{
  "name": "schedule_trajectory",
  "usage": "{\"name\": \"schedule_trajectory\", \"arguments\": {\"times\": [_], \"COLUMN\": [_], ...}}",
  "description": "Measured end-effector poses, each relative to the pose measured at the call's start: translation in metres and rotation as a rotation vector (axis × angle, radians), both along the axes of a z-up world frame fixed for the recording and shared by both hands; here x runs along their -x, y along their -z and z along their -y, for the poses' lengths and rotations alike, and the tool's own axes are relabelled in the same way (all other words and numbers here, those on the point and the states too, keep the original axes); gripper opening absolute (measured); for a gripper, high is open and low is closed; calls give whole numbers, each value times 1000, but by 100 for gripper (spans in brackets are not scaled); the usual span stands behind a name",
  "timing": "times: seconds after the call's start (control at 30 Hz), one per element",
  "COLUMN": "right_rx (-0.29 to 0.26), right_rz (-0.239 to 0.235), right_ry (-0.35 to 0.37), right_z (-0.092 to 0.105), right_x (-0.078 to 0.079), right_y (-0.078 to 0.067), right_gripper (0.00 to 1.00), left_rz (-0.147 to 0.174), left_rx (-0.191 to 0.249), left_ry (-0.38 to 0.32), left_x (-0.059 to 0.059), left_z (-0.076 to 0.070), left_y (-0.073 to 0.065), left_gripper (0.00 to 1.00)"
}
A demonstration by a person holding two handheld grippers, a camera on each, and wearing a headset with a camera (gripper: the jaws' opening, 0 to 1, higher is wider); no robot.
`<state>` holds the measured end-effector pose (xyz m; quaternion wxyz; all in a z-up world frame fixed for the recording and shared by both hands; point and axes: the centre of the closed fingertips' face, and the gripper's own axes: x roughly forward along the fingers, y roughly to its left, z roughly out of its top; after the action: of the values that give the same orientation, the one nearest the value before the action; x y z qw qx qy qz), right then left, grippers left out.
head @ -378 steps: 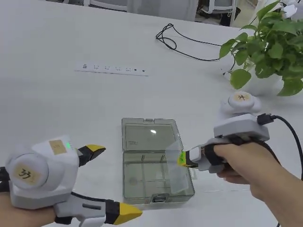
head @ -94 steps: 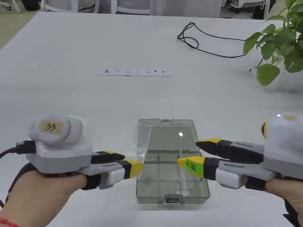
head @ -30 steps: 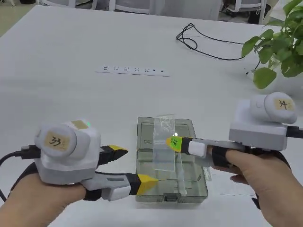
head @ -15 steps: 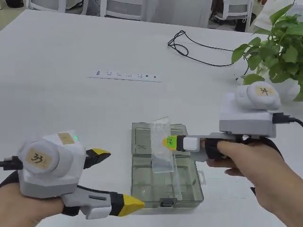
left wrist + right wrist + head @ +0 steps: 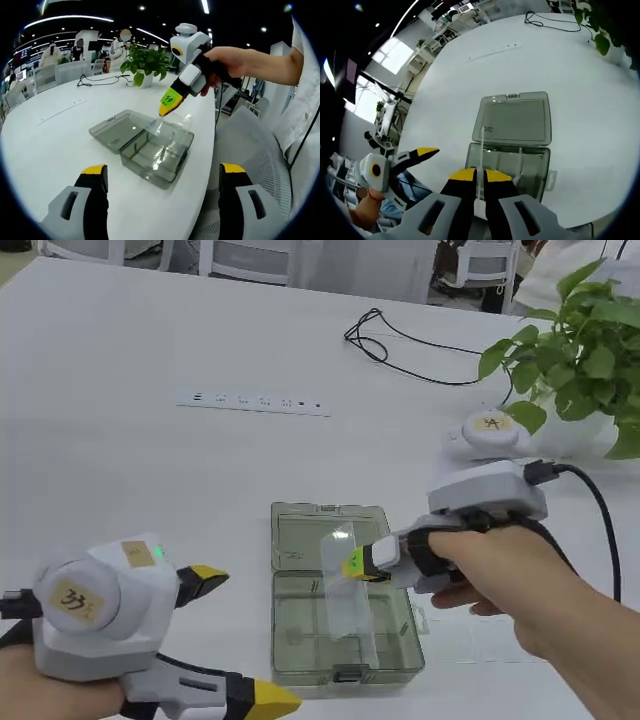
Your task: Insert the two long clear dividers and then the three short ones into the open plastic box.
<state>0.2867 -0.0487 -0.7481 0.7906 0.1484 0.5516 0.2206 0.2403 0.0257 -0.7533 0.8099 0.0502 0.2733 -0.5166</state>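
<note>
Box smoky translucent plastic, glossy; divider clear plastic; table matt white.

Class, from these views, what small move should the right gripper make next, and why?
Probably lower the clear divider into the open box: the right gripper is shut on it, and it hangs above the box, apparently not seated.
</note>
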Motion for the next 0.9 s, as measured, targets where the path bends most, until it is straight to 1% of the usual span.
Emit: {"name": "schedule_trajectory", "arguments": {"times": [0.03, 0.1, 0.2, 0.27, 0.33, 0.47, 0.7, 0.77, 0.9], "right_rx": [2, 9, 10, 13, 27, 37, 61, 77, 80], "right_rz": [-15, -35, -53, -62, -69, -85, -103, -107, -123], "right_ry": [6, 14, 29, 31, 32, 43, 49, 45, 37], "right_z": [0, 3, 2, -1, -1, 0, 1, 2, -1], "right_x": [2, 2, 3, 4, 4, 4, 6, 5, 7], "right_y": [2, 11, 14, 16, 19, 23, 30, 34, 39], "right_gripper": [6, 6, 6, 6, 6, 6, 6, 6, 6], "left_rz": [2, 4, 2, 6, 5, 7, 5, 4, -1], "left_rx": [7, 13, 12, 16, 16, 18, 34, 43, 47], "left_ry": [-2, -2, 2, 8, 13, 22, 16, 14, 9], "left_x": [-1, -1, -1, 0, 1, 2, 1, 1, 2], "left_z": [0, 0, 0, 0, 0, 0, 0, 1, 1], "left_y": [0, 0, 3, 5, 7, 10, 11, 11, 11], "left_gripper": [93, 94, 94, 96, 97, 100, 98, 98, 97]}}
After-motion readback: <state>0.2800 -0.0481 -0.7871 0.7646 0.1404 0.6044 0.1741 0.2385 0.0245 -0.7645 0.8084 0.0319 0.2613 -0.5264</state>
